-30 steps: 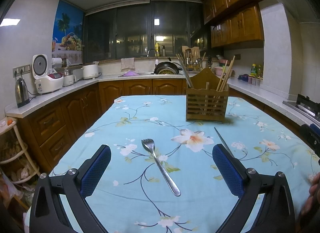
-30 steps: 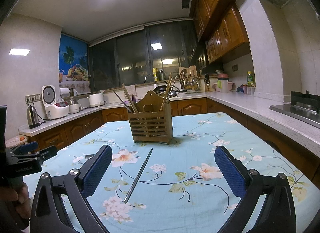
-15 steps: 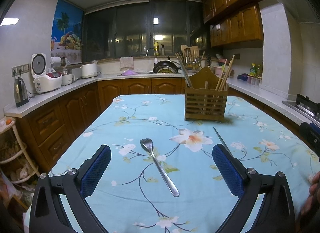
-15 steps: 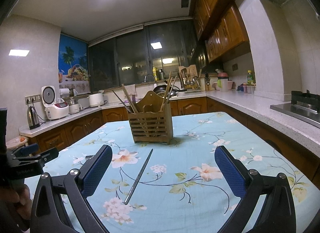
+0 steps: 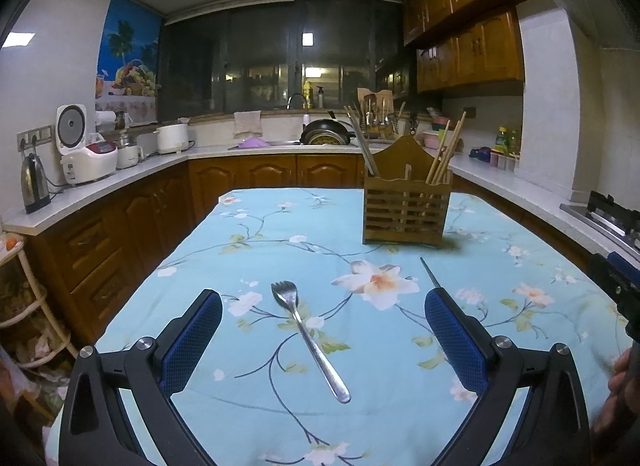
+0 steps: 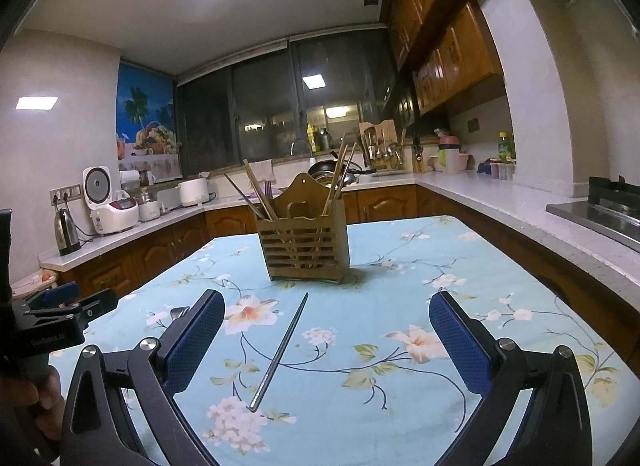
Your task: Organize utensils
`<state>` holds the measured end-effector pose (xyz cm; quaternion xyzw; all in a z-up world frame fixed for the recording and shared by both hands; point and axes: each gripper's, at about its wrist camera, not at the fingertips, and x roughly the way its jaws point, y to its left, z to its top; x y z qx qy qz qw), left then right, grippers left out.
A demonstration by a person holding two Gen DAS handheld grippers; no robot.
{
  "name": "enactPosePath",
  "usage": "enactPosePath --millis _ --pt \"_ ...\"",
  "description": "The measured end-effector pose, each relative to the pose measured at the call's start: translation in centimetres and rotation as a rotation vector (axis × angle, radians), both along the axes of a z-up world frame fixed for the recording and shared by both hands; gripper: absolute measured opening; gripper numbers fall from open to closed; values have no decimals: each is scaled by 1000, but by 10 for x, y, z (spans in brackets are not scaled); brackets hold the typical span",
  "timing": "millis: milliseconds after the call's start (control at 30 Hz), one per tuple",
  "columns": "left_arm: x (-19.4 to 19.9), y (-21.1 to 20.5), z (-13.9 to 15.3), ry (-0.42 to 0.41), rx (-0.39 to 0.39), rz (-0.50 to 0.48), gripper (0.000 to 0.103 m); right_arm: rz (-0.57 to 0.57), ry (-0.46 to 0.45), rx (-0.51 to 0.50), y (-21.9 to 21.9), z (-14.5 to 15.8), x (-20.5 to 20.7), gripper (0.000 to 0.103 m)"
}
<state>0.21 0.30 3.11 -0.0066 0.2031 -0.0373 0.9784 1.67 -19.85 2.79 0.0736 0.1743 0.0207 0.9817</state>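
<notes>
Left claw (image 5: 323, 328) spread wide, gripping nothing, hovering over fork (image 5: 307, 339) lying flat on floral tablecloth (image 5: 248, 250). Right claw (image 6: 327, 328) equally wide, empty, above metal chopstick (image 6: 280, 350) on cloth. Wooden holder (image 6: 303, 242) with chopsticks stands upright beyond both.

A table (image 5: 256, 234) covered by a light-blue floral cloth carries a slatted wooden utensil holder (image 5: 405, 207) near its far end, a metal fork (image 5: 308, 340) lying flat, and a single metal chopstick (image 6: 280, 350) beside it.
</notes>
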Motion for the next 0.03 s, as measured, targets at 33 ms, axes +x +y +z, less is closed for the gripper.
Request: enactPosePath --millis 33 --pt "0 0 0 1 -1 -2 102 1 2 1 -1 0 1 103"
